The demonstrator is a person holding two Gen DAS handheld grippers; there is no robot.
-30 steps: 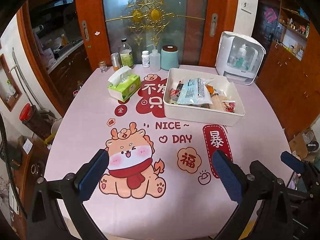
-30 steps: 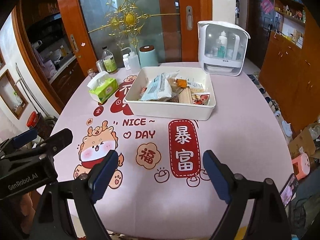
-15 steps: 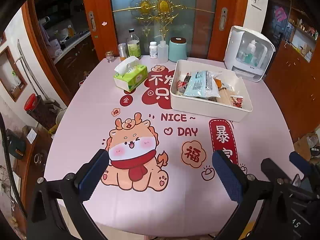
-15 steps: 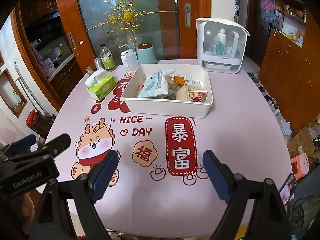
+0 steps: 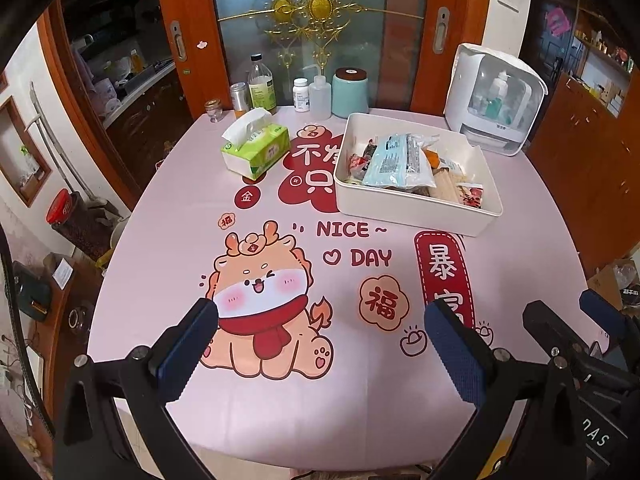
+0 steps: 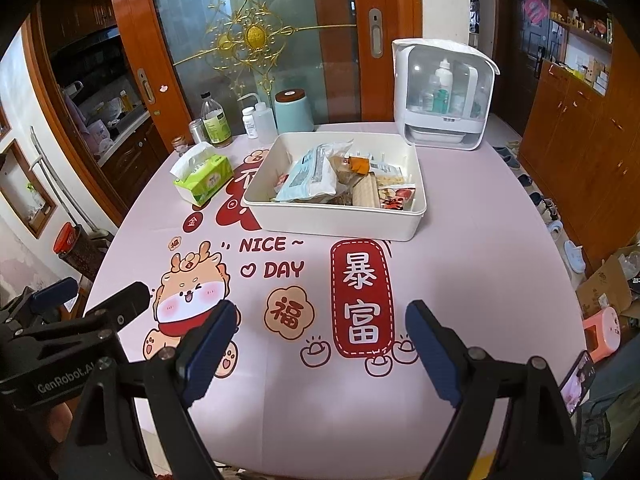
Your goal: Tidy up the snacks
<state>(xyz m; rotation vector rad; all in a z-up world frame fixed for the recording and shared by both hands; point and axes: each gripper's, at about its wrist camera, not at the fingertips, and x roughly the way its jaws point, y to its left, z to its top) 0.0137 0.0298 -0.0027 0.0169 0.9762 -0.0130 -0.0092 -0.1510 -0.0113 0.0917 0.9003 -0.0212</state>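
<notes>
Where the pink tablecloth (image 6: 460,280) lies smooth and matte over the round table, a printed cartoon dragon and red lettering cover its middle. White plastic bin (image 6: 332,224), rectangular with rounded corners, sits on the far half. Inside it: snacks (image 6: 344,180) in a loose heap, crinkly foil and film packets, a pale blue pouch on top, a ridged beige pack and a red-printed packet at the near right corner. Green tissue box (image 6: 204,178) just left of the bin. Left gripper (image 5: 320,344) and right gripper (image 6: 320,344): ribbed blue pads wide apart, nothing between, both over the near cloth, well short of the bin.
</notes>
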